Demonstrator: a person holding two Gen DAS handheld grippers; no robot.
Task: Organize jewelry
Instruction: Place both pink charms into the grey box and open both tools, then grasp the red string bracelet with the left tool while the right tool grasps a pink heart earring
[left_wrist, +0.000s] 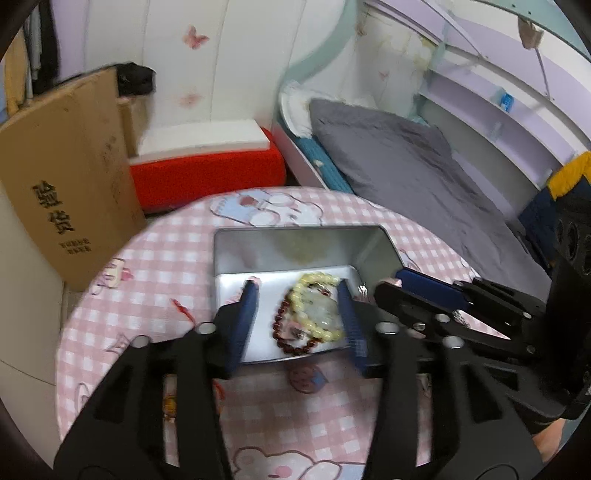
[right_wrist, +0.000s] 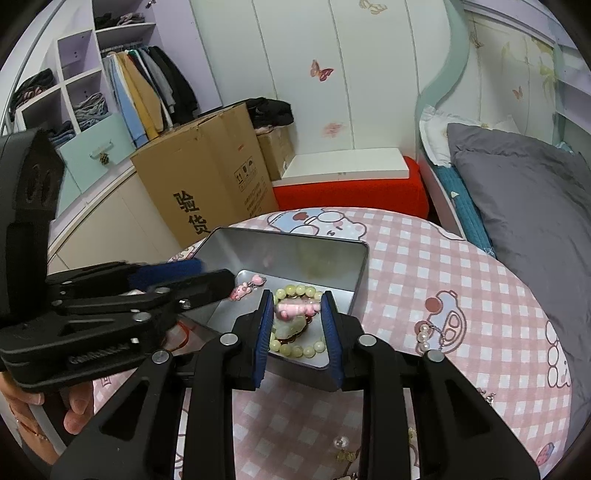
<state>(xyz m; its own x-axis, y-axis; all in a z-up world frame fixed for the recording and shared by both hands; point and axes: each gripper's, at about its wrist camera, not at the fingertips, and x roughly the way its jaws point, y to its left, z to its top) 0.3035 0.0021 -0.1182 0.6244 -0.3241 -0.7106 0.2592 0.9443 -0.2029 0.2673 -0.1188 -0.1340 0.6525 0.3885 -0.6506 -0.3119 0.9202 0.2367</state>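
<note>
The left tool (left_wrist: 297, 295) hangs over the open metal tin (left_wrist: 295, 254) with its blue pads spread apart and nothing pinched between them; below the gap lie a pale yellow bead bracelet (left_wrist: 314, 291) and a dark red bead bracelet (left_wrist: 284, 332) on the tin's floor. The right tool (right_wrist: 297, 310) is clamped on a small pink charm piece (right_wrist: 295, 309), held above the tin. A second pink charm (right_wrist: 247, 288) shows near the left tool's tip, though whether it rests in the tin or dangles is hard to judge. The tin sits on the pink checked bench (right_wrist: 424, 266). A pearl string (right_wrist: 424, 334) lies on the cloth, well apart from the tin.
</note>
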